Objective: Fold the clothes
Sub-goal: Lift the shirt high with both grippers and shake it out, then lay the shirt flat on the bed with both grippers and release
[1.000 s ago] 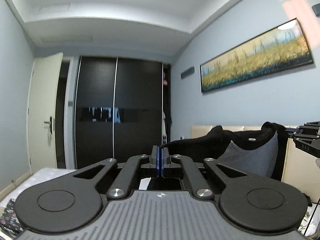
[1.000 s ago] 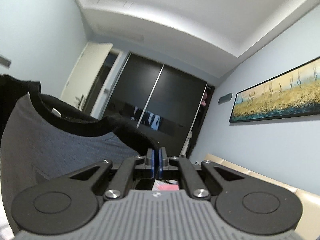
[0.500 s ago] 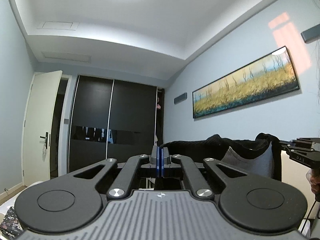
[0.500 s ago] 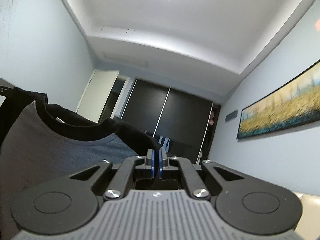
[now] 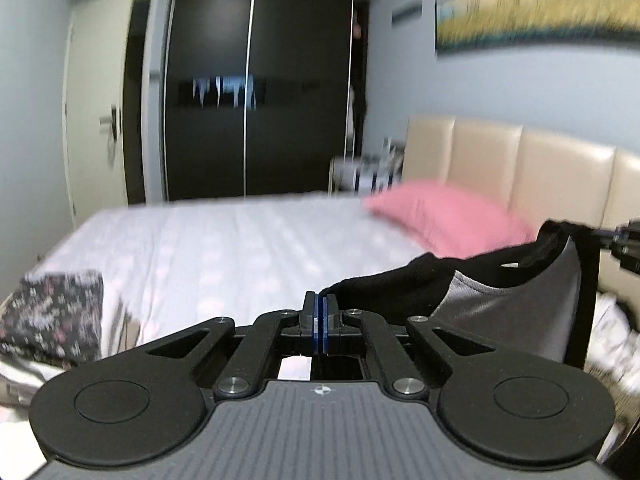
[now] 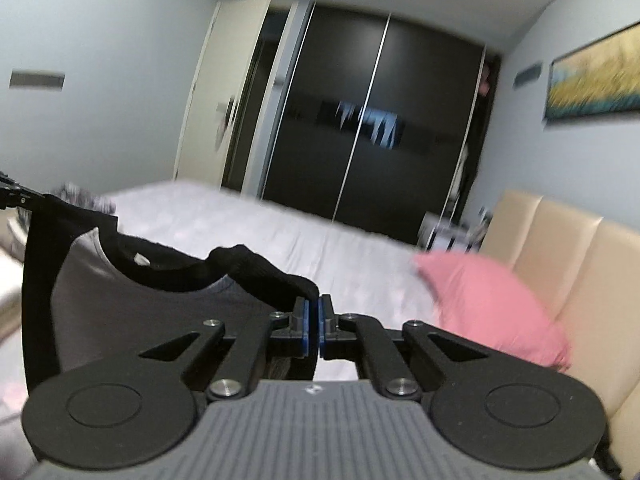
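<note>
Left gripper (image 5: pixel 320 304) clenched on black-grey garment (image 5: pixel 500 300) at frame center; right gripper (image 6: pixel 313 308) likewise clamps its black collar edge (image 6: pixel 272 276).

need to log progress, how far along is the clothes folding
Done: a dark floral folded garment lies on the white bed. In hand: the left gripper and right gripper, both shut, hold a black-and-grey top stretched between them. Left: folding it.

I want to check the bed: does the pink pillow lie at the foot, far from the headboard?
No, the pink pillow lies right against the beige headboard.
</note>
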A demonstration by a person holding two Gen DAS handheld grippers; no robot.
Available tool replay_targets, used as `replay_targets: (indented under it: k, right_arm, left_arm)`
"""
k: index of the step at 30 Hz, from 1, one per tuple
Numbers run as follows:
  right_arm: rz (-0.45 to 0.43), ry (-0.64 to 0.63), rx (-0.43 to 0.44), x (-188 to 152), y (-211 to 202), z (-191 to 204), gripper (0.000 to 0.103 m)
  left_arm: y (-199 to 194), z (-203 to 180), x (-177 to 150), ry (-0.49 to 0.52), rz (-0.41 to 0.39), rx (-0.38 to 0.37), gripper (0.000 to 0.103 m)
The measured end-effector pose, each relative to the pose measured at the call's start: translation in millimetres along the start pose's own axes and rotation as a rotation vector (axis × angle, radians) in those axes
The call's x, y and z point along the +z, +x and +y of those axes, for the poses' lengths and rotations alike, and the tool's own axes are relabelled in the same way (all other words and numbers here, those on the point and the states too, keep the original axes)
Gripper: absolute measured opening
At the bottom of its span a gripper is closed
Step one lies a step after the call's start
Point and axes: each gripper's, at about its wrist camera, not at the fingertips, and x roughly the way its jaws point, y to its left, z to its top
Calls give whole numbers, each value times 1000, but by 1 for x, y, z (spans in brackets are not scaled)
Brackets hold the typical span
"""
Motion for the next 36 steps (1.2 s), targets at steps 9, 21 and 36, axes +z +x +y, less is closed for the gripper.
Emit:
replay_targets:
  k: [9, 21, 36]
  right_arm:
    - [175, 25, -10, -38, 131, 3, 5]
    - [425, 117, -16, -93, 281, 9, 5]
    - [561, 166, -16, -120, 320, 17, 46]
  left_arm:
    - [109, 31, -24, 54, 187, 40, 0]
    - [234, 50, -70, 24, 364, 77, 1]
    - [275, 53, -95, 0, 469, 116, 29]
